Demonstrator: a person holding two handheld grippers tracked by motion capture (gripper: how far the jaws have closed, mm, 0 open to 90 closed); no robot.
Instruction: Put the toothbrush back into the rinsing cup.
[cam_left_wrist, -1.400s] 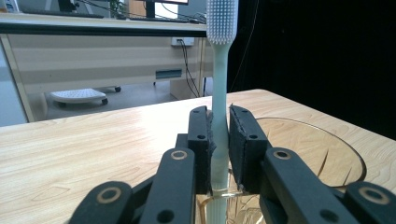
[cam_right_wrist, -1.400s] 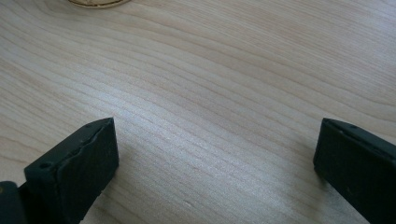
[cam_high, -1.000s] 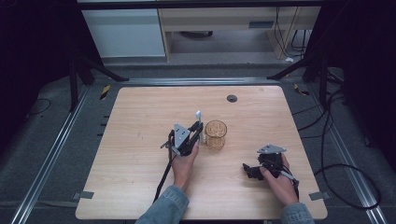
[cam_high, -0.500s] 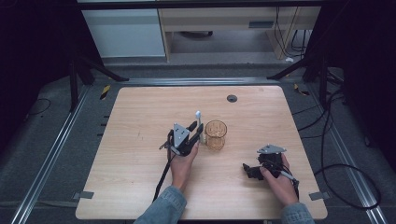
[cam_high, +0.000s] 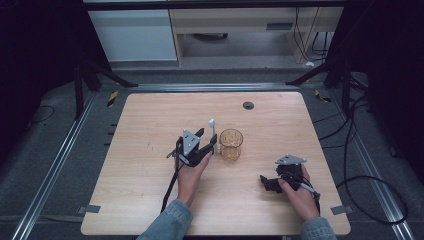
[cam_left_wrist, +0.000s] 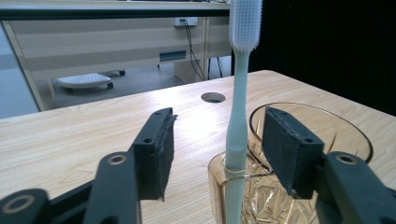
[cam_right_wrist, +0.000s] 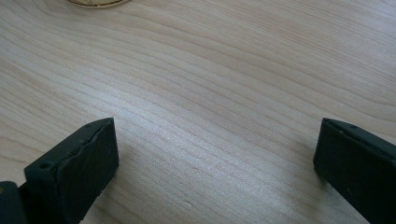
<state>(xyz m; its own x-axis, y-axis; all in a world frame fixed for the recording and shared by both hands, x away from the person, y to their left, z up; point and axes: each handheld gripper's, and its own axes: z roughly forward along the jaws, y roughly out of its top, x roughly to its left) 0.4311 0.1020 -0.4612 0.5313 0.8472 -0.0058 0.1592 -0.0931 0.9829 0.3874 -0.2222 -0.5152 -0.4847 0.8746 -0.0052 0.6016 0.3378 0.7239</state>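
An amber glass cup (cam_high: 231, 145) stands mid-table, and a pale toothbrush (cam_high: 213, 129) stands upright in a small ring on the cup's side (cam_left_wrist: 237, 130). My left gripper (cam_high: 207, 138) sits just left of the cup. Its jaws have just been opening, and the toothbrush handle stands between the pads (cam_left_wrist: 156, 149) with a gap on both sides, so nothing is gripped. In the left gripper view the left gripper (cam_left_wrist: 219, 140) frames handle and cup (cam_left_wrist: 327, 140). My right gripper (cam_high: 266, 183) rests low near the table's front right, open (cam_right_wrist: 215, 154) over bare wood.
A dark round hole (cam_high: 248, 105) sits in the wooden table (cam_high: 150, 200) toward its far side. Pale cabinets (cam_high: 135, 35) stand beyond the table. Cables (cam_high: 370, 200) trail over the floor at the right. The cup's base (cam_right_wrist: 93, 2) lies ahead of the right gripper.
The left gripper's jaws have spread apart off the toothbrush handle, which stays upright by the cup. Neither hand has shifted noticeably.
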